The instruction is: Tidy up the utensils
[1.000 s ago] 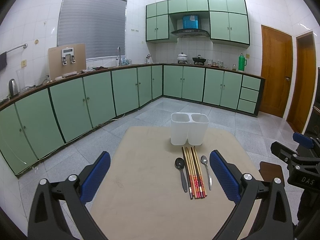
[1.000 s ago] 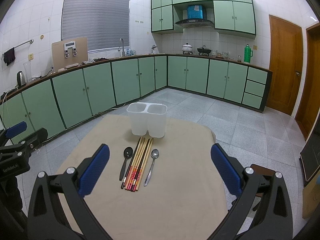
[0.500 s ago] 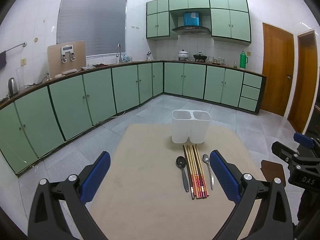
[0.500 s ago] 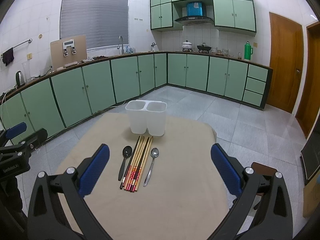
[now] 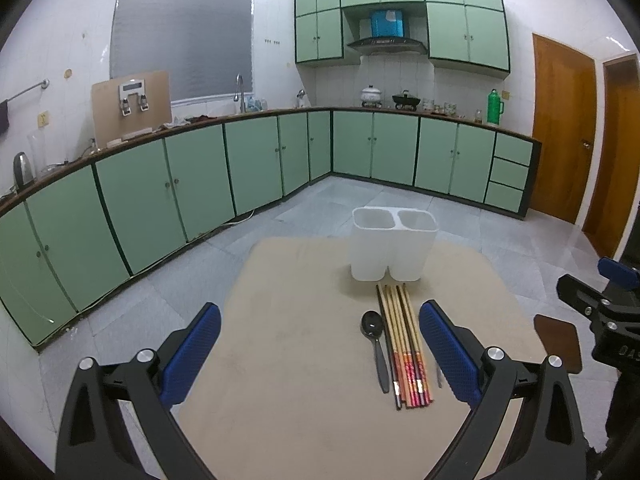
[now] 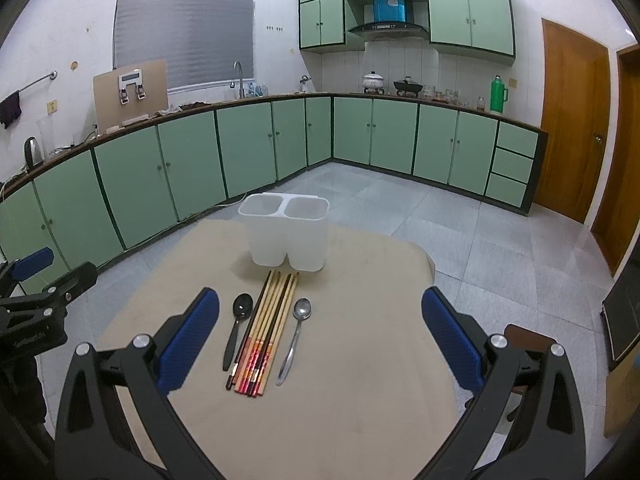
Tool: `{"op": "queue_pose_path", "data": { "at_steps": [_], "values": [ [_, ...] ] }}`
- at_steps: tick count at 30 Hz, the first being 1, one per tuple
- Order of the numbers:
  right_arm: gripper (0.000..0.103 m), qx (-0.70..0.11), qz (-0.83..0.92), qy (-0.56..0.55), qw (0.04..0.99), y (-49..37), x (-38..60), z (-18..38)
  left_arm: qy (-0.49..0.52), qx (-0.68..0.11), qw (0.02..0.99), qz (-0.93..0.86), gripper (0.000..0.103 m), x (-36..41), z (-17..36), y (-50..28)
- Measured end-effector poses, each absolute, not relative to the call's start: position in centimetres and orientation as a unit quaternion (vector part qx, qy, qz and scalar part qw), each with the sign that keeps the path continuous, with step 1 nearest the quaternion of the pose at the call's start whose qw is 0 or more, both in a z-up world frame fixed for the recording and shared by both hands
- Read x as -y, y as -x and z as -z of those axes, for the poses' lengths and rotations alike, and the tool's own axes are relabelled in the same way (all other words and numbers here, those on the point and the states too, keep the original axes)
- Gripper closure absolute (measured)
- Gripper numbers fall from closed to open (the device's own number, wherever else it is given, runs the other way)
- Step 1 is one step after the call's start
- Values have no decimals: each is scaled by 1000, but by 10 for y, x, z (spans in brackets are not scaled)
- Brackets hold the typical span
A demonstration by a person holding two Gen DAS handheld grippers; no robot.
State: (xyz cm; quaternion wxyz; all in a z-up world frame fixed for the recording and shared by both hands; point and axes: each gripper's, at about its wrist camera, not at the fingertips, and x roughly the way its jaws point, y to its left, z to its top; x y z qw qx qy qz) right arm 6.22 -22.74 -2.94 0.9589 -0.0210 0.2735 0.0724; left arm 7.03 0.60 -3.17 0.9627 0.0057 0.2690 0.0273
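A white two-compartment utensil holder (image 5: 393,249) (image 6: 287,237) stands empty at the far side of the beige table (image 5: 304,380) (image 6: 352,380). In front of it lie a bundle of chopsticks (image 5: 404,344) (image 6: 266,332), a black spoon (image 5: 374,344) (image 6: 239,326) on their left and a metal spoon (image 6: 296,338) on their right; in the left wrist view the metal spoon is mostly hidden behind my finger. My left gripper (image 5: 320,354) is open and empty, left of the utensils. My right gripper (image 6: 320,350) is open and empty above the table, near the utensils.
Green kitchen cabinets (image 5: 160,196) run along the left and back walls. Wooden doors (image 6: 572,120) are at the right. A dark stool (image 5: 558,342) stands beside the table's right edge. The right gripper's body (image 5: 600,312) shows at the right of the left wrist view.
Both grippers have moved slightly forward and lower toward the table. The utensils look nearer. Nothing on the table has moved.
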Motion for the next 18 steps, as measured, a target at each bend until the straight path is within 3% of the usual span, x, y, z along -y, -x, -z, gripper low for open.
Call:
{"op": "queue_pose_path", "data": {
  "at_steps": [14, 16, 18],
  "values": [
    [5, -398, -64, 7, 915, -180, 224, 121, -5, -383, 923, -28, 7, -20, 121, -174],
    [7, -417, -62, 7, 907, -198, 218, 138, -7, -399, 917, -26, 10, -20, 135, -186],
    [17, -431, -69, 2, 900, -211, 214, 152, -10, -411, 911, -27, 12, -23, 146, -194]
  ]
}}
